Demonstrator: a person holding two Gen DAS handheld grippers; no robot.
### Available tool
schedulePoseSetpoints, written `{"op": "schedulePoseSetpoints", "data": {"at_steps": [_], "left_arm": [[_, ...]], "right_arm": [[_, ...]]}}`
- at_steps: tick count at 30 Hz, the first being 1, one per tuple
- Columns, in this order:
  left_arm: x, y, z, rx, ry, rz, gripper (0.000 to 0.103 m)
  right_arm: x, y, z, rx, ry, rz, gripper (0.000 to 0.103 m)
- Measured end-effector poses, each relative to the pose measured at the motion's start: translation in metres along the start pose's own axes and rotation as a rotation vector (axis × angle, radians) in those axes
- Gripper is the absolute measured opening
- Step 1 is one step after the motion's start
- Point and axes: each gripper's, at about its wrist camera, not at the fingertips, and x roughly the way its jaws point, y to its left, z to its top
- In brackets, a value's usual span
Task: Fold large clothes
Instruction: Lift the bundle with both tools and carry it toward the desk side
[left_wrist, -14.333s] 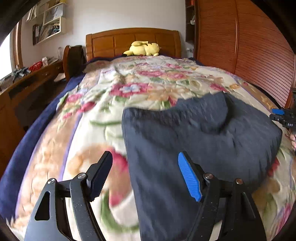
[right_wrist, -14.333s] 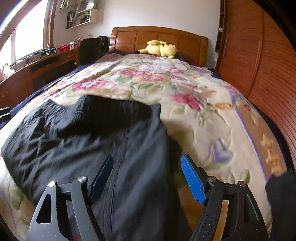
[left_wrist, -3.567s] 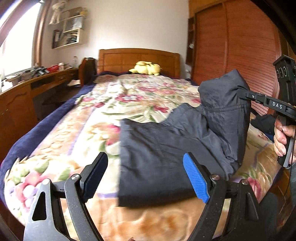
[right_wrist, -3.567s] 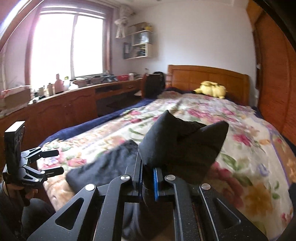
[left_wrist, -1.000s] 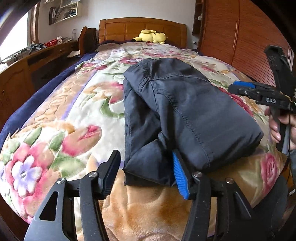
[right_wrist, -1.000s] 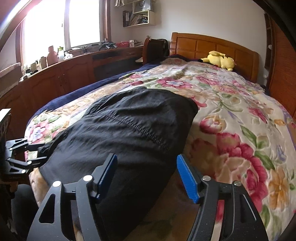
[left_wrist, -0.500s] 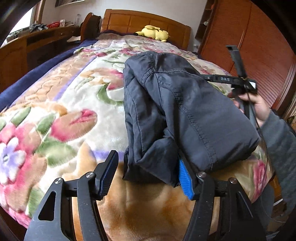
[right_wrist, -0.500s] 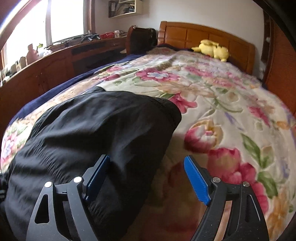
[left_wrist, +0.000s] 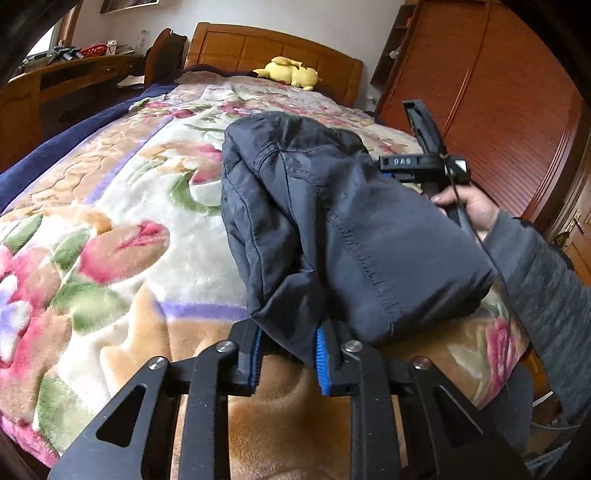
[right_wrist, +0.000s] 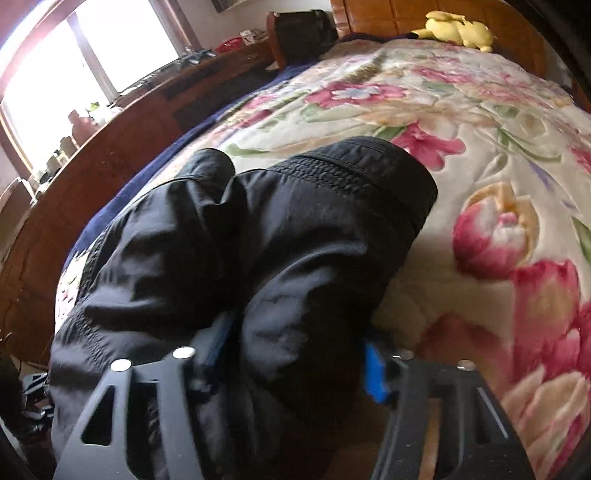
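While the folded dark jacket (left_wrist: 332, 221) lies bunched on the floral blanket (left_wrist: 110, 221) at the bed's foot, the left gripper (left_wrist: 286, 349) pinches its near corner. Further right, the right gripper (right_wrist: 295, 354) has its jaws clamped around another thick fold. A yellow plush toy (left_wrist: 290, 74) sits by the headboard (left_wrist: 258, 48).

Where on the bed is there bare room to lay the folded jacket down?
Free: the floral blanket left of the jacket, and beyond it toward the yellow plush. Crowded: the near edge, where the left tongs and right tongs clamp the jacket.
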Motion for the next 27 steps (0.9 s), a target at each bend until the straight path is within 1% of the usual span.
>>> {"op": "schedulePoseSetpoints", "data": {"at_steps": [2, 3, 4, 5, 7, 9, 11, 15, 19, 22, 27], "left_arm": [[-0.003, 0.0, 0.002, 0.0, -0.013, -0.007, 0.017], [-0.005, 0.0, 0.003, 0.005, -0.024, -0.008, 0.016], [-0.008, -0.001, 0.004, 0.013, -0.033, -0.006, 0.015], [-0.009, -0.002, 0.005, 0.028, -0.038, 0.0, 0.014], [-0.012, -0.006, 0.008, 0.068, -0.051, 0.006, 0.013], [-0.015, -0.006, 0.01, 0.094, -0.063, -0.004, 0.013], [-0.02, -0.002, 0.014, 0.102, -0.078, -0.009, 0.012], [-0.029, 0.009, 0.022, 0.135, -0.104, 0.011, 0.012], [-0.041, 0.035, 0.029, 0.124, -0.133, 0.039, 0.011], [-0.05, 0.056, 0.033, 0.11, -0.148, 0.072, 0.011], [-0.063, 0.084, 0.03, 0.097, -0.165, 0.123, 0.011]], "right_arm": [[-0.004, 0.006, -0.004, -0.023, -0.019, -0.027, 0.031], [-0.006, 0.008, -0.004, -0.033, -0.028, -0.039, 0.027], [-0.009, 0.01, -0.004, -0.042, -0.041, -0.051, 0.019], [-0.013, 0.014, -0.004, -0.049, -0.059, -0.065, 0.016], [-0.02, 0.02, -0.004, -0.061, -0.08, -0.084, 0.015], [-0.024, 0.025, -0.007, -0.068, -0.095, -0.105, 0.015], [-0.029, 0.03, -0.009, -0.075, -0.113, -0.13, 0.014], [-0.032, 0.043, -0.005, -0.088, -0.139, -0.152, 0.013], [-0.024, 0.067, 0.001, -0.13, -0.141, -0.165, 0.013], [-0.014, 0.083, 0.006, -0.152, -0.124, -0.161, 0.013], [0.008, 0.11, 0.014, -0.188, -0.118, -0.132, 0.013]]}}
